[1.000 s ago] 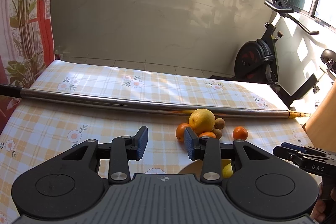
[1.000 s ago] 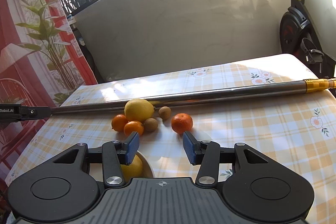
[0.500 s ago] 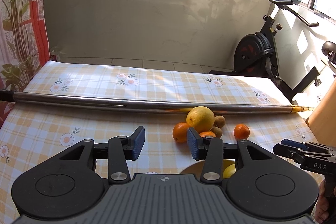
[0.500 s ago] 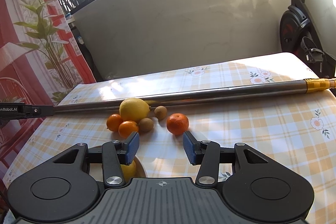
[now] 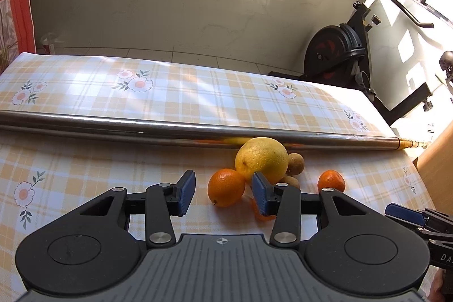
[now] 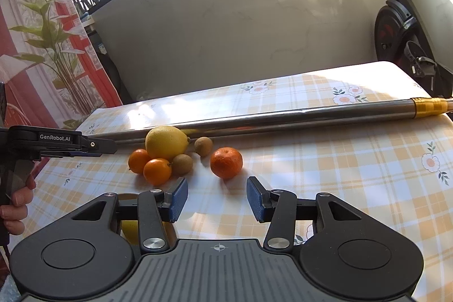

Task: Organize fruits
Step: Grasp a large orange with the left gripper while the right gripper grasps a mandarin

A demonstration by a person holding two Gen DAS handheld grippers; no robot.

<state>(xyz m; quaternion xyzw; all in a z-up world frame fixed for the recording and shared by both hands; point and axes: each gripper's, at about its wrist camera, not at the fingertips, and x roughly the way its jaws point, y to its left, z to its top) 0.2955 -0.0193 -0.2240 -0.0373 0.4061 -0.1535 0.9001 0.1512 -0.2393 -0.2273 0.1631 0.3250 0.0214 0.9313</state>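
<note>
Both tools wide, empty. Left tool (image 5: 223, 196) lined up on orange (image 5: 226, 191) just ahead between its pads; right tool (image 6: 217, 199) faces mandarin (image 6: 226, 162). Fruits bunched against metal pole (image 6: 283, 119) on surface (image 6: 354, 169), stopping rolling.

The table (image 6: 354, 169), under a checked floral cloth, carries a long metal pole (image 6: 283, 119) crosswise. At the pole's 6 o'clock cluster a lemon (image 6: 165, 142), two oranges (image 6: 157, 171), two kiwis (image 6: 182, 164); a mandarin (image 6: 226, 162) sits at their 3 o'clock.
</note>
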